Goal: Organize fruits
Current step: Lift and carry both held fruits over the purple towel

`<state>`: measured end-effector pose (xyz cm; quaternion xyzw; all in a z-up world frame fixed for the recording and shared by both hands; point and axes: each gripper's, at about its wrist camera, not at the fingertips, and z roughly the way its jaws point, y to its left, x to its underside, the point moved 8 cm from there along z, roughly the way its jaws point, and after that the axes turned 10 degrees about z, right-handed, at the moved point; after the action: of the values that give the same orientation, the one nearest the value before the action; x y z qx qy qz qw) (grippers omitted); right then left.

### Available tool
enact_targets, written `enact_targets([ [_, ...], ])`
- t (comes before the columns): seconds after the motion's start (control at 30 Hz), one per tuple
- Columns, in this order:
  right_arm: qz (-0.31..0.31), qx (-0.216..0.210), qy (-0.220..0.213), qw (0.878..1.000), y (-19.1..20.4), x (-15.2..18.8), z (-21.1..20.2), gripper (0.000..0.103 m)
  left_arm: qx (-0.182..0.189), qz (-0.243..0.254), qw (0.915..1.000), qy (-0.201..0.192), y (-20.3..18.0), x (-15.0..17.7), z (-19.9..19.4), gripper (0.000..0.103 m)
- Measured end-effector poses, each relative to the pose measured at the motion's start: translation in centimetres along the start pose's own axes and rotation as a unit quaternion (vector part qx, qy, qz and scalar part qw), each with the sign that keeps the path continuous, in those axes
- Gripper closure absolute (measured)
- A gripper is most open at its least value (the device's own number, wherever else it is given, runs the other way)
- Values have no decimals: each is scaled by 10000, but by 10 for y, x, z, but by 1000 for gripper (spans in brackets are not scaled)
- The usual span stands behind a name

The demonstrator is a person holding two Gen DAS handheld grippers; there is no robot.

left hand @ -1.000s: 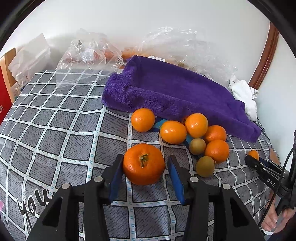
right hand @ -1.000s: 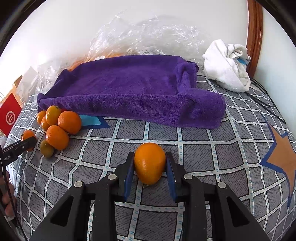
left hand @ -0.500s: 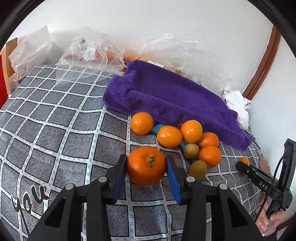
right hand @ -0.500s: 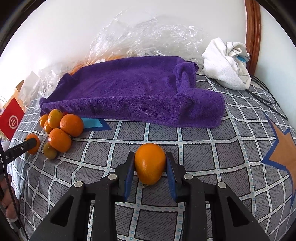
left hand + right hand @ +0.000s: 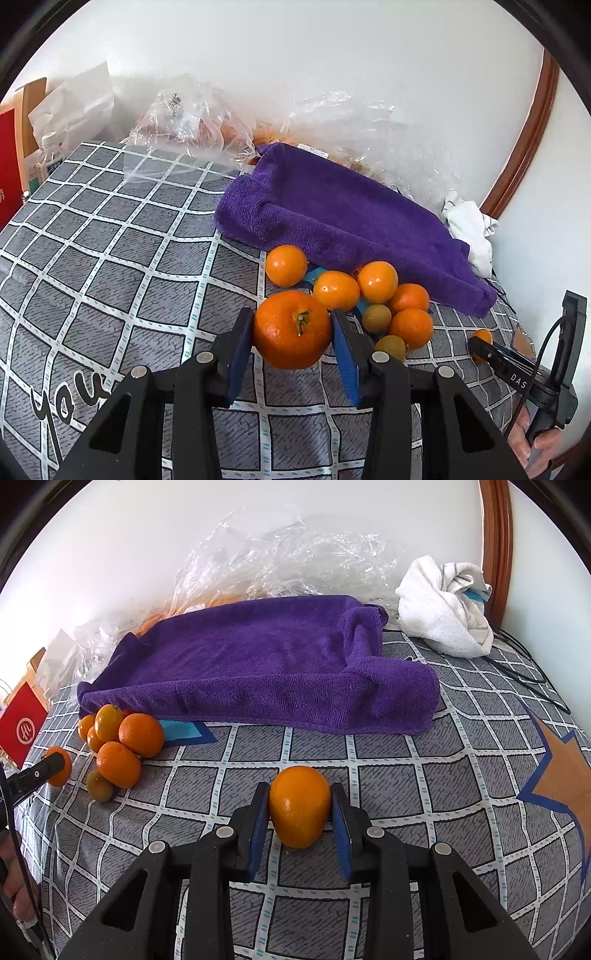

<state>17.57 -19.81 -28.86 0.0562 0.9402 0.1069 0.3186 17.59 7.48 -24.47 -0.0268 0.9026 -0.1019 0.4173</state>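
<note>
My left gripper (image 5: pixel 293 332) is shut on a large orange with a stem (image 5: pixel 291 329), held just above the checked cloth. A pile of small oranges (image 5: pixel 375 280) and green-brown kiwis (image 5: pixel 376 318) lies right beyond it, against the purple towel (image 5: pixel 332 214). My right gripper (image 5: pixel 300 808) is shut on a smooth orange (image 5: pixel 299 805) that rests on or just above the cloth. The pile also shows at the left in the right wrist view (image 5: pixel 118 746), with the purple towel (image 5: pixel 266 664) behind it.
Crumpled clear plastic bags (image 5: pixel 192 125) lie behind the towel by the wall. A white rag (image 5: pixel 447 605) sits at the back right next to a wooden frame (image 5: pixel 496 546). A red box (image 5: pixel 22 727) stands at the left edge. Cables (image 5: pixel 528 664) trail at the right.
My left gripper closed on the large orange and carried it forward to the pile. My right gripper stays shut on its orange, almost unmoved.
</note>
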Motion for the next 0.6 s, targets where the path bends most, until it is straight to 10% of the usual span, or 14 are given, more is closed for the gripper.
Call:
enact_targets([
  [0.6,55,59,-8,10000,-3,-1,-10,71,32,11,9994,-350,0,-6,-15,63],
])
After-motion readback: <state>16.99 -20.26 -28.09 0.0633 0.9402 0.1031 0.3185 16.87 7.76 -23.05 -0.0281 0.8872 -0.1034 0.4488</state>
